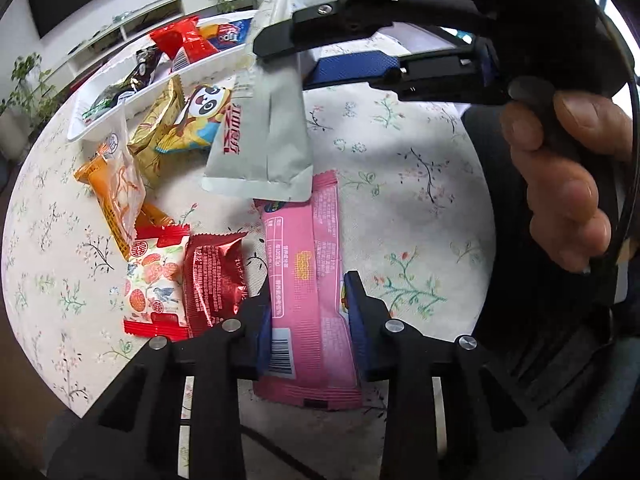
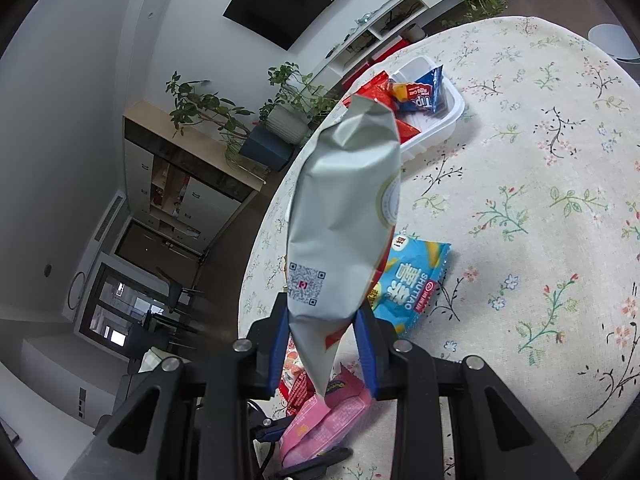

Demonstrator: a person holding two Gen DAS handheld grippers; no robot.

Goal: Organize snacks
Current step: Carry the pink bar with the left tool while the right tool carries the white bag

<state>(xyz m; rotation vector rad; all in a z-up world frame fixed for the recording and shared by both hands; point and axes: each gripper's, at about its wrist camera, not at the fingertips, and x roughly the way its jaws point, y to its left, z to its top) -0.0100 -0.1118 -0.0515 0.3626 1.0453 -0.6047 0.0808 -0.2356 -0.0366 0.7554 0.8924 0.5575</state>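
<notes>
L gripper [image 1: 308, 300] points steeply down at the table [image 1: 420, 200], blue pads either side of a pink packet [image 1: 304, 280] lying flat on the floral cloth. The packet fills the gap btw the fingers, but can't tell if the pads actually press it or just straddle it. Just outside the L finger: a dark red packet [image 1: 214, 276], then a red-and-white peanut packet [image 1: 154, 280] beside it. Further ahead of the tips: an orange wrapper [image 1: 114, 192], a gold packet [image 1: 158, 136] and a panda packet [image 1: 200, 120].

R gripper [image 2: 324, 336] is tilted down less steeply, held by a hand [image 1: 568, 176] seen at the right of the L wrist view. Its fingers are clenched on the bottom corner of a pale grey-green bag [image 2: 344, 208], which sticks out past the tips, off the table. Below that bag, near the R finger: a blue chip bag [image 2: 412, 280] on the cloth.

Well beyond both sets of tips: a white tray [image 1: 132, 100] w/ compartments. Inside: red packets [image 1: 180, 40], a blue Tipo packet [image 2: 424, 92], and dark and green wrappers [image 1: 116, 96] at the nearer end.
</notes>
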